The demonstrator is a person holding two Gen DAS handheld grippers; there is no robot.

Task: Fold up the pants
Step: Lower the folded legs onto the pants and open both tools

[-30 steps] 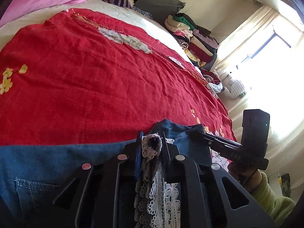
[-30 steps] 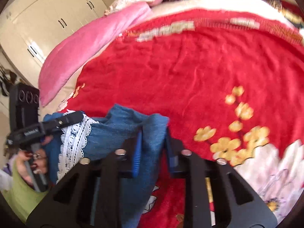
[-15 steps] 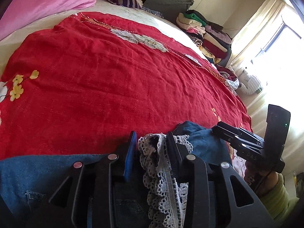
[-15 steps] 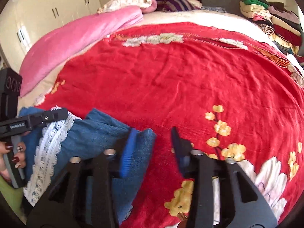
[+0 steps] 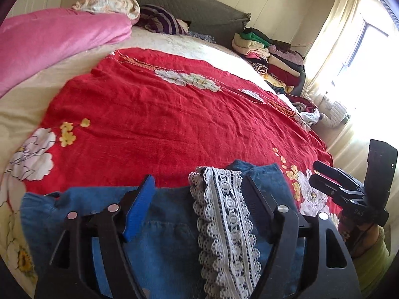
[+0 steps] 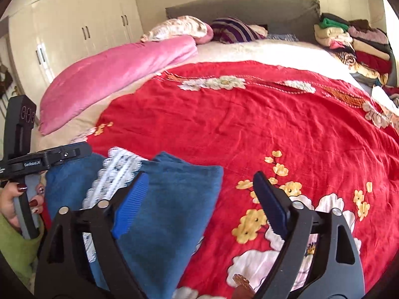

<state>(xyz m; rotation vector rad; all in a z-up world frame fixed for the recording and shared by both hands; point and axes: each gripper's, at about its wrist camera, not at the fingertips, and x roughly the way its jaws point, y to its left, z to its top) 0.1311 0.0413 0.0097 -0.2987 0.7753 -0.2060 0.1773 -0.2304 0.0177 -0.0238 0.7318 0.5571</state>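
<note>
Both tools gape with nothing between their pads; the left tool (image 5: 197, 184) hangs directly over the folded pants (image 5: 164, 226) on the red bedspread (image 5: 159, 114), lace hem (image 5: 224, 224) running toward twelve o'clock; the right tool (image 6: 199, 189) has them at nine o'clock, so the left looks nearer.

A: Where does the left wrist view look from?
B: From low and close over the jeans (image 5: 162, 236), facing twelve o'clock across the red bedspread (image 5: 162, 124) to the headboard (image 5: 199, 12); a window sits at two o'clock.
A: And the right wrist view?
B: Equally near, facing the same headboard (image 6: 249, 10), wardrobe (image 6: 74, 25) at ten o'clock. Both share the jeans (image 6: 169, 199), bedspread (image 6: 249, 124) and clothes pile (image 5: 269, 54).
</note>
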